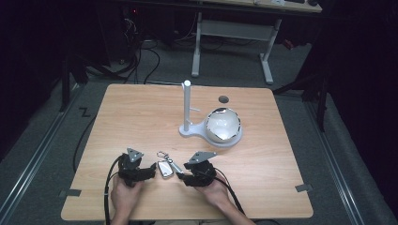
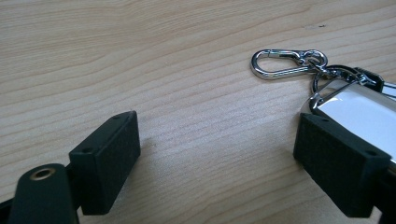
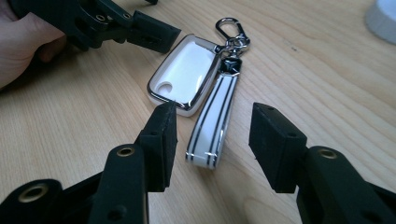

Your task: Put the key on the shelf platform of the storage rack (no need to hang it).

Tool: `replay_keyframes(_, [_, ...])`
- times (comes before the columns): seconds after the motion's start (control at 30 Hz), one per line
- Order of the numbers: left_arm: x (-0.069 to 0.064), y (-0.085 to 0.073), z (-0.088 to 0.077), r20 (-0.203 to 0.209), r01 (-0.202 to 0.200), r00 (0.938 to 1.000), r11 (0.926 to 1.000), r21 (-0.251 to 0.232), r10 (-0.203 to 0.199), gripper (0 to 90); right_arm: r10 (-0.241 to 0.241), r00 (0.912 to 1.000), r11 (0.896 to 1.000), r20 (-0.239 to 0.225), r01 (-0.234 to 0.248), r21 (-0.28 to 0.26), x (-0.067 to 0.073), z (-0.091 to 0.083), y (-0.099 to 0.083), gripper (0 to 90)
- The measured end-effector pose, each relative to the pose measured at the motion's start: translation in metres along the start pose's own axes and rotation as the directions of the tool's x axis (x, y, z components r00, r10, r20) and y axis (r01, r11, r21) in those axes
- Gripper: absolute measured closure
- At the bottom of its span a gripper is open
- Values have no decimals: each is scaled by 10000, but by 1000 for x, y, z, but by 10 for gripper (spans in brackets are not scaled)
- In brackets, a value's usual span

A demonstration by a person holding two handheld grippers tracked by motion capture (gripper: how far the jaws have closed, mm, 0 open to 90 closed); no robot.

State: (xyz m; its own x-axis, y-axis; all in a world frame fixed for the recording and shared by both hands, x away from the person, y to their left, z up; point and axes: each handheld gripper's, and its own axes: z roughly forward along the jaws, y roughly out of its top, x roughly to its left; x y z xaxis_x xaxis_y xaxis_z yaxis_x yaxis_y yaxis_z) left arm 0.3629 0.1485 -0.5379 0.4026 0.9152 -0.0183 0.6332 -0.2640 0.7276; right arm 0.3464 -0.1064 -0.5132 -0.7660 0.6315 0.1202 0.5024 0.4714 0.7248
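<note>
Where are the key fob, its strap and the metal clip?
Key fob (image 3: 184, 72), right gripper view, middle of its white face.
Strap (image 3: 212, 123), right gripper view, midway along the striped band.
Clip (image 2: 275, 64), left gripper view, on its silver loop.

Overhead forward-down, gripper cameras close — sharing key fob (image 3: 187, 74)

Key fob (image 2: 359, 112) cut off by right edge and partly behind the gripper pad in left gripper view, white stand base (image 3: 383, 18) clipped at right gripper view's corner, bowl (image 1: 223, 124) contents too small to tell.
</note>
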Motion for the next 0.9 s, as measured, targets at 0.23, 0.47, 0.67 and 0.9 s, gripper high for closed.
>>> replay_keyframes(0.23, [0, 0, 0, -10, -3, 10000, 10000, -9, 3, 151, -380, 9984, 9983, 416, 361, 458, 2, 17, 1, 546])
replay_keyframes(0.47, [0, 0, 0, -5, -2, 10000, 10000, -11, 2, 152, -705, 9952, 9955, 686, 658, 679, 2, 20, 0, 630])
replay_keyframes(0.67, [0, 0, 0, -2, 11, 10000, 10000, -8, -11, 155, -1592, 9804, 9852, 1157, 1503, 818, 8, 19, -1, 734])
replay_keyframes(0.9, [0, 0, 0, 2, 9, 10000, 10000, -16, -9, 155, -1671, 9797, 9852, 1106, 1614, 579, 6, 14, -6, 744])
